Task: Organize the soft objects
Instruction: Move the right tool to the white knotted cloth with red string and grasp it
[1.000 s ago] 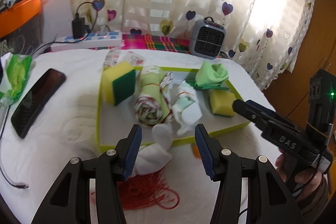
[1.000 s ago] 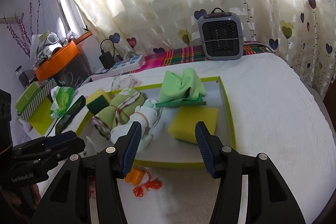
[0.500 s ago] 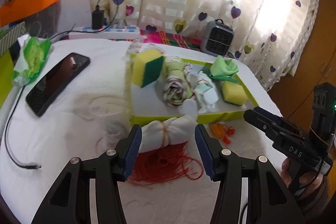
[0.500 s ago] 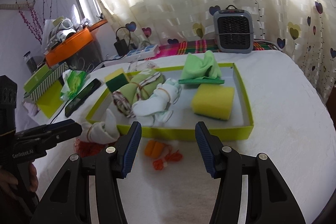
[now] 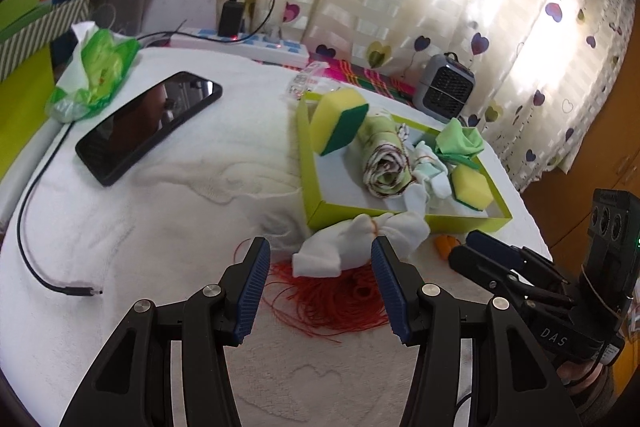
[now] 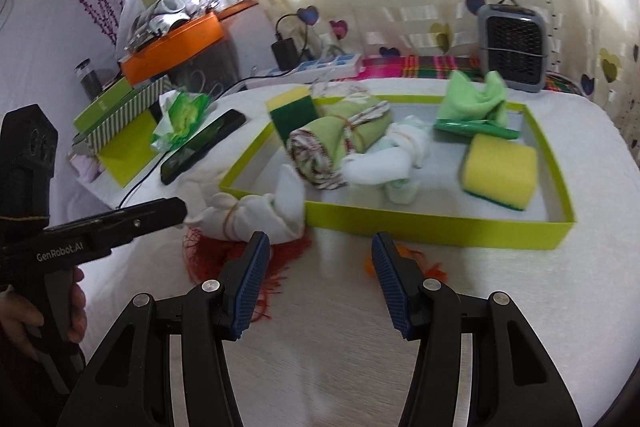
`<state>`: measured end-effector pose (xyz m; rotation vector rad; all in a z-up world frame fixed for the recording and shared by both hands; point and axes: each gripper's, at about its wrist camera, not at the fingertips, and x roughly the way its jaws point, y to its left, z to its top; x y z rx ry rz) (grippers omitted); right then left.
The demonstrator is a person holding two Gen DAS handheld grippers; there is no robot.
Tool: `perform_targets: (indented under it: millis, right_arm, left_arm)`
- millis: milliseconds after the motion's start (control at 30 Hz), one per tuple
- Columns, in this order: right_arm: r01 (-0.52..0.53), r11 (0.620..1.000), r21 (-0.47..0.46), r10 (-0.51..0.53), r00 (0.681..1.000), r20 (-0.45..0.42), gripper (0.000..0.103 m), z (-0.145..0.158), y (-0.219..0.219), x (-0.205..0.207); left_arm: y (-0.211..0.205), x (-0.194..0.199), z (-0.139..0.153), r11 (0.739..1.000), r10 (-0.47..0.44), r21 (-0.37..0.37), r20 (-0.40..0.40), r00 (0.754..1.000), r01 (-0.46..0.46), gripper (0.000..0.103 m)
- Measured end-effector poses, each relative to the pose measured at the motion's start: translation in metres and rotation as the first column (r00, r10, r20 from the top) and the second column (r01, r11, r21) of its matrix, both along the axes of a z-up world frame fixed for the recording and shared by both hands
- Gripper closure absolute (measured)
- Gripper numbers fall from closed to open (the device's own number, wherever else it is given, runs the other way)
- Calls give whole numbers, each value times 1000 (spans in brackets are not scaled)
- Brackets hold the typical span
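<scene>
So both grippers have their jaws spread wide, pinching nothing. The left gripper sits over the white-covered bench, with the white sock bundle just ahead at 12 o'clock, lying on a tangle of red string and touching the near wall of the green tray. The right gripper is over at 3 o'clock. Inside the tray: a rolled cloth and a yellow sponge.
</scene>
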<state>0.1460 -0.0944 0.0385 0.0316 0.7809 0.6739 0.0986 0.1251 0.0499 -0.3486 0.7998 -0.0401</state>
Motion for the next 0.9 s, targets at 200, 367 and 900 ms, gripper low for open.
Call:
perform_targets:
  millis: [200, 367, 900]
  right_arm:
    - [-8, 999, 36, 10, 999, -53, 49, -5, 17, 10]
    - [-17, 998, 56, 22, 996, -85, 49, -7, 31, 14]
    - [35, 991, 131, -9, 981, -194, 61, -19, 38, 27]
  left_arm:
    - [8, 1, -4, 1000, -4, -12, -8, 1000, 4, 51]
    - [10, 4, -10, 999, -21, -29, -19, 1000, 20, 51]
    - [9, 8, -18, 998, -52, -42, -34, 998, 50, 51]
